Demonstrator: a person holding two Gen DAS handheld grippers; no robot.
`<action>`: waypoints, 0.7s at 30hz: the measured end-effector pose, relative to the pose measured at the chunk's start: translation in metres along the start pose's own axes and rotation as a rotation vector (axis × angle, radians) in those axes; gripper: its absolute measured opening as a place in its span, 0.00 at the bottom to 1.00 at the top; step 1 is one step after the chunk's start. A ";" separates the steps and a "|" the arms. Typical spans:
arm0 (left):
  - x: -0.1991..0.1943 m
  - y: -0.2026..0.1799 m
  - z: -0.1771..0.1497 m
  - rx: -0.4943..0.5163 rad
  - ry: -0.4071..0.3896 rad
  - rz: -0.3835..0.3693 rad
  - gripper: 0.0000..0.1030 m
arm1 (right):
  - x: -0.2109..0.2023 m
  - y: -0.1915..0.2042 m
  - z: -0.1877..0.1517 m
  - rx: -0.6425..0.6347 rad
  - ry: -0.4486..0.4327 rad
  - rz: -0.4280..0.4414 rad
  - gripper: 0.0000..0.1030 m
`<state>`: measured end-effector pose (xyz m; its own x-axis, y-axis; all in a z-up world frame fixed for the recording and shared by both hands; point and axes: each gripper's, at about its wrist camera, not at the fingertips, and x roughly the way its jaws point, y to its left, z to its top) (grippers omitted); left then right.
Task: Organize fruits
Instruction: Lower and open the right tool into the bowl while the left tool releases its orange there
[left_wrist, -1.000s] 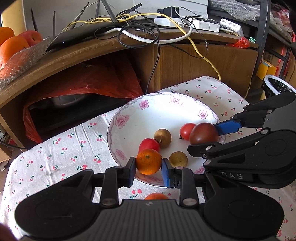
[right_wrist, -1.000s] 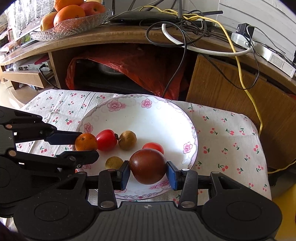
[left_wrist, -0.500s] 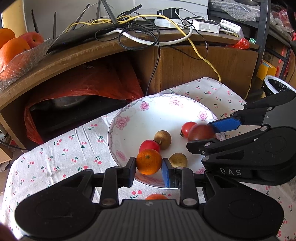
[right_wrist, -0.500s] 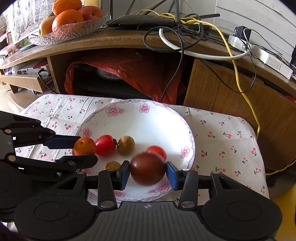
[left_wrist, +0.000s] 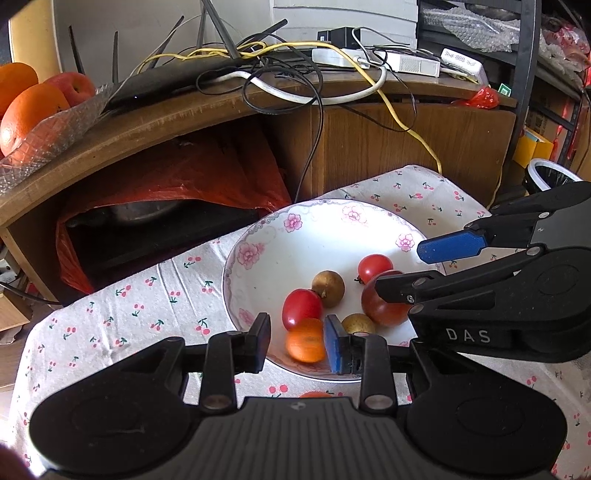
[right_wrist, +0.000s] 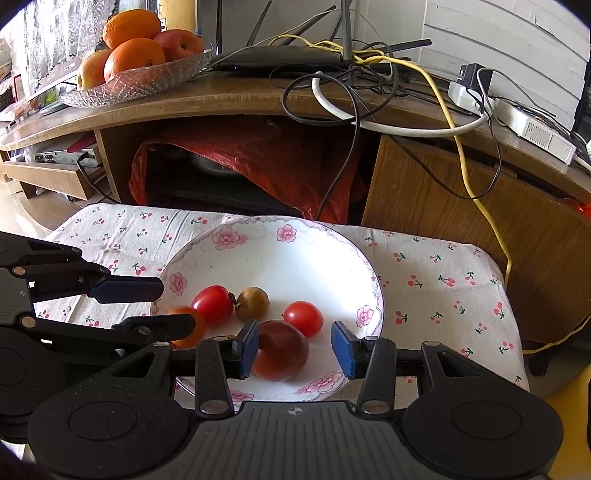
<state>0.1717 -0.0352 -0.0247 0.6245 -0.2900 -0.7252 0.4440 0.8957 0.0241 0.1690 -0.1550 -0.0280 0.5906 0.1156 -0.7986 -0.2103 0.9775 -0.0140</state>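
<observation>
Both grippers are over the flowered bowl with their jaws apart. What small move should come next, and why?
Probably draw both grippers straight back. The orange and the dark tomato already lie in the bowl, with the left gripper and right gripper open around them, so backing out avoids nudging the fruit.

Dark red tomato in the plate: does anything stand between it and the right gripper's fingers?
Nothing visible does. The dark red tomato lies in the plate between the open fingers of the right gripper. The small red tomato sits beyond it, outside the gap.

blurred orange (left_wrist: 306, 340), second orange (left_wrist: 314, 394) mostly hidden
</observation>
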 end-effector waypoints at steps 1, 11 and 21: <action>-0.001 0.000 0.000 -0.001 -0.002 0.000 0.39 | -0.001 0.000 0.000 0.000 -0.002 0.000 0.38; -0.014 0.003 -0.003 0.007 -0.019 0.003 0.39 | -0.011 0.009 0.001 -0.003 -0.014 0.001 0.39; -0.037 0.011 -0.018 0.020 -0.022 -0.011 0.39 | -0.025 0.031 -0.005 -0.037 -0.007 0.024 0.39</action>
<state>0.1416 -0.0088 -0.0097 0.6333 -0.3078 -0.7101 0.4637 0.8855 0.0298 0.1439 -0.1285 -0.0115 0.5908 0.1406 -0.7945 -0.2533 0.9672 -0.0172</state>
